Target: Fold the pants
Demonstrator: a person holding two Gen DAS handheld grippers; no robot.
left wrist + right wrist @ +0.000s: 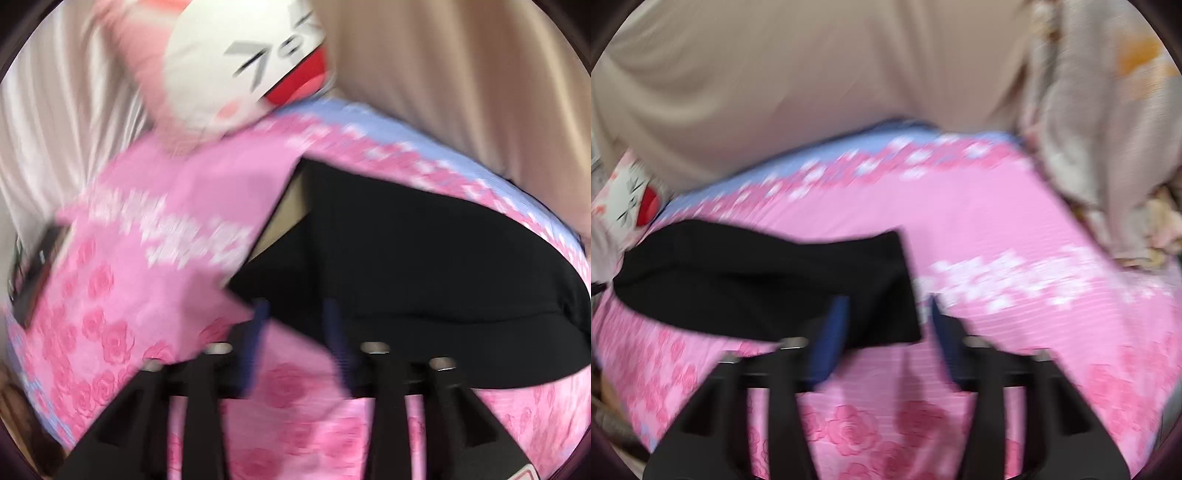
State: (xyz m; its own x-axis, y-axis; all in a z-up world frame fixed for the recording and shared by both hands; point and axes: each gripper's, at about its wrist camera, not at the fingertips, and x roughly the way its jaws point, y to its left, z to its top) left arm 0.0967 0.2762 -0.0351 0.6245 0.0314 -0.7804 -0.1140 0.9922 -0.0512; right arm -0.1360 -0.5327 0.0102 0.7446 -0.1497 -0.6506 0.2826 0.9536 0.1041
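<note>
Both views were blurred. The black pants [764,284] lay flat on a pink rose-print bedsheet [997,229], folded into a long dark band. In the right wrist view the long axis ran roughly left to right, one squared end near the picture's centre, the other reaching off toward the left edge by a white plush toy [631,199]. In the left wrist view the pants [406,258] filled the middle and right, and a turned-up flap of the bedsheet [159,236] lay at their left end.

The right gripper [886,314] pointed downward at the bed, its blue fingers [831,332] spread wide. The left finger overlapped the pants' near edge in the picture, the right one was over bare sheet; nothing was pinched.

The left gripper [295,325] also tilted down, tongs parted, tips at the pants' near edge with pink sheet showing between them. No cloth was clamped.

A beige curtain [812,74] hung behind the bed.
</note>
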